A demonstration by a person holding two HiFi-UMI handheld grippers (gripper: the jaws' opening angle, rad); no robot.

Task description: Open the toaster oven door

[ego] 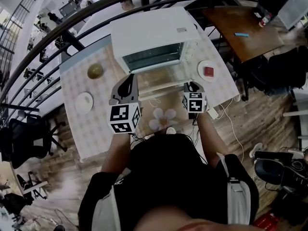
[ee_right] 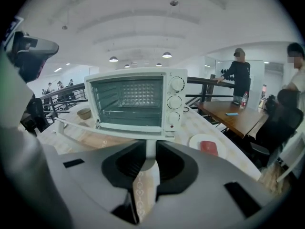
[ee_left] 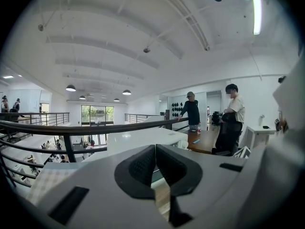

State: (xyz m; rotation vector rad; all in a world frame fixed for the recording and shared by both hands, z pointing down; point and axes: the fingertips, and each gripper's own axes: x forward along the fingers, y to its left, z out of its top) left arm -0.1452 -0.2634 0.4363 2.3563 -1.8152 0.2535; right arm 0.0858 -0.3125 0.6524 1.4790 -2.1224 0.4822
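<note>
The white toaster oven [ego: 154, 37] stands at the back of the table, and the right gripper view shows its empty inside [ee_right: 128, 101]. Its glass door [ego: 161, 76] hangs fully down and lies flat, with the white handle bar [ego: 161, 87] along the front edge. My right gripper [ego: 193, 87] is at the handle's right end. There the white handle post [ee_right: 150, 149] fills the gap between the pads. My left gripper [ego: 129, 82] hovers at the door's left end, jaws together and holding nothing [ee_left: 155, 147]. It points up over the oven top [ee_left: 143, 140].
A small bowl [ego: 95, 71] sits left of the oven, with a white plate [ego: 83, 102] nearer me. A plate with a red piece [ego: 208, 71] lies on the right. A black railing [ego: 72, 37] curves behind the table [ego: 96, 129]. People stand at a wooden desk [ee_right: 238, 113] to the right.
</note>
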